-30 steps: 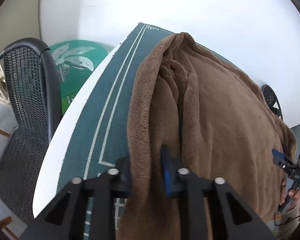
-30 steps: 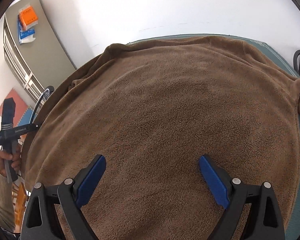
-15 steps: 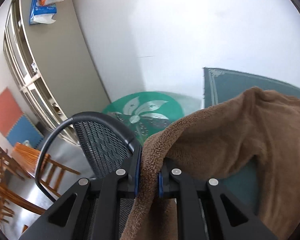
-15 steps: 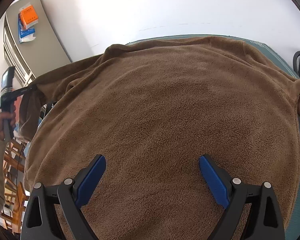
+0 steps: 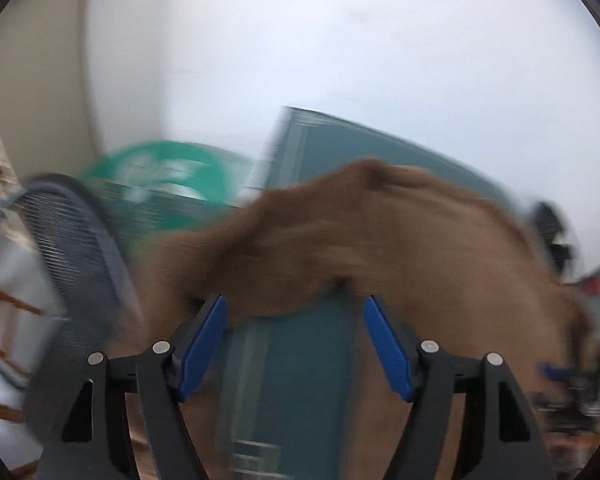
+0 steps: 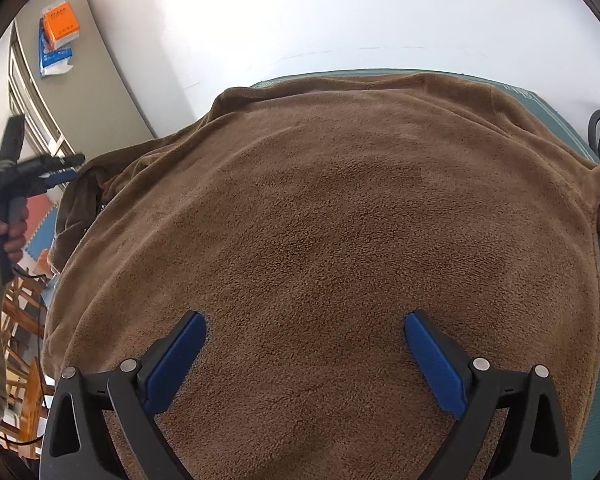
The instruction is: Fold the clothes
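The left gripper (image 5: 294, 320) is opening, its blue pads clear of the blurred brown fleece garment (image 5: 380, 240) draped over the green mat (image 5: 300, 360).

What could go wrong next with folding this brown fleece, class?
1. The left tool is opening with no cloth between its pads, so the freed sleeve may slump unevenly or slide off the mat edge towards the chair.
2. The right tool hovers open, pinning nothing; the fleece could shift.
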Demonstrator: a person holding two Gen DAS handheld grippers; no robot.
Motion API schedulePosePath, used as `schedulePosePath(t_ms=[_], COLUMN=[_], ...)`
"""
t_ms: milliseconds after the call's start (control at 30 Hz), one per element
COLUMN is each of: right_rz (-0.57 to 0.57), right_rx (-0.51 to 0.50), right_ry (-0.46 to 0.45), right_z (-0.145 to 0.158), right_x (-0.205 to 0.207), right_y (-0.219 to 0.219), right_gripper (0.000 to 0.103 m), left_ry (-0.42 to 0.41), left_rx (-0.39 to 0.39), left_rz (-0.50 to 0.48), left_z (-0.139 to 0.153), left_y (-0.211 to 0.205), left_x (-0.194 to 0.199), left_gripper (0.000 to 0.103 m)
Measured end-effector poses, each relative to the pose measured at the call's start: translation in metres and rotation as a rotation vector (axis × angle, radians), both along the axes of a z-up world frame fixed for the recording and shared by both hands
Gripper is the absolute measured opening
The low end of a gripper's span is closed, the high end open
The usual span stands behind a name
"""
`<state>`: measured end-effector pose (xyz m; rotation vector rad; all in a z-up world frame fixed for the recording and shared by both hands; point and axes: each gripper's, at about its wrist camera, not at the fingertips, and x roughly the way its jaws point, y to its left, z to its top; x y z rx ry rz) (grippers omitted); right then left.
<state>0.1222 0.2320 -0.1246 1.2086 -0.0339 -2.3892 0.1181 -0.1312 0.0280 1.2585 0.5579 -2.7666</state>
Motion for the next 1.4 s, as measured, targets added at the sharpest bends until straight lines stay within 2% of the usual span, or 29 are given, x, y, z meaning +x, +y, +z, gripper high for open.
schedulePosePath(t_ms=[67,133,233,333,400,533,600,633,667,700,733,800,833,967,1100,1200,1300,1400], right_rz=[-0.001,-0.003,-0.004,-0.004,-0.005,-0.005,-0.004,-0.004,-0.004,-0.004,-0.003,-0.003,-0.003,-0.002,-0.001,0.0,0.001,0.002], right_rx=[-0.01,-0.019,-0.032,-0.044,-0.052,-0.057,-0.058,-0.059,-0.06,-0.061,-0.061,-0.059,-0.056,-0.04,-0.003,0.018,0.018,0.025], right_ry=[0.0,0.0,-0.001,-0.003,-0.003,-0.004,-0.004,-0.004,-0.004,-0.004,-0.004,-0.003,-0.003,-0.002,0.004,0.007,0.007,0.008], right_z=[-0.001,-0.001,-0.001,0.0,0.0,0.0,0.0,0.0,0.0,0.0,0.0,0.0,0.0,0.0,0.0,0.0,-0.001,0.0], right_x=[0.0,0.0,0.0,0.0,0.0,0.0,0.0,0.0,0.0,0.0,0.0,0.0,0.0,-0.001,-0.001,-0.001,-0.001,0.0], right_y=[0.002,0.003,0.004,0.005,0.005,0.005,0.006,0.006,0.007,0.007,0.008,0.008,0.008,0.006,0.003,0.003,0.006,0.005], right_gripper=[0.101,0.101,0.101,0.101,0.101,0.102,0.102,0.102,0.102,0.102,0.102,0.102,0.102,0.102,0.102,0.102,0.102,0.102], left_ry=[-0.016,-0.073,-0.139,-0.186,-0.196,-0.161,-0.161,-0.167,-0.173,-0.174,-0.17,-0.154,-0.145,-0.088,-0.123,-0.175,-0.19,-0.202], left_rx=[0.086,0.161,0.258,0.348,0.338,0.291,0.25,0.225,0.201,0.222,0.241,0.201,0.17,-0.054,-0.143,-0.165,-0.137,-0.131], left_rz=[-0.064,-0.088,-0.08,-0.03,0.024,0.112,0.139,0.15,0.161,0.147,0.139,0.129,0.124,0.157,0.151,0.129,0.111,0.1], left_z=[-0.004,-0.021,-0.05,-0.073,-0.082,-0.084,-0.086,-0.086,-0.086,-0.09,-0.093,-0.089,-0.085,-0.059,-0.064,-0.08,-0.084,-0.075], left_y=[0.01,0.015,0.015,0.012,0.01,0.002,0.001,0.001,0.002,0.002,0.001,0.004,0.005,-0.002,0.007,0.016,0.015,0.013], left_x=[-0.011,-0.034,-0.057,-0.075,-0.084,-0.1,-0.105,-0.107,-0.109,-0.11,-0.108,-0.106,-0.105,-0.108,-0.12,-0.124,-0.117,-0.1], left_gripper=[0.076,0.076,0.076,0.075,0.075,0.075,0.067,0.048,0.019,0.009,0.009,0.008,0.008,0.008,0.008,0.009,0.011,0.021])
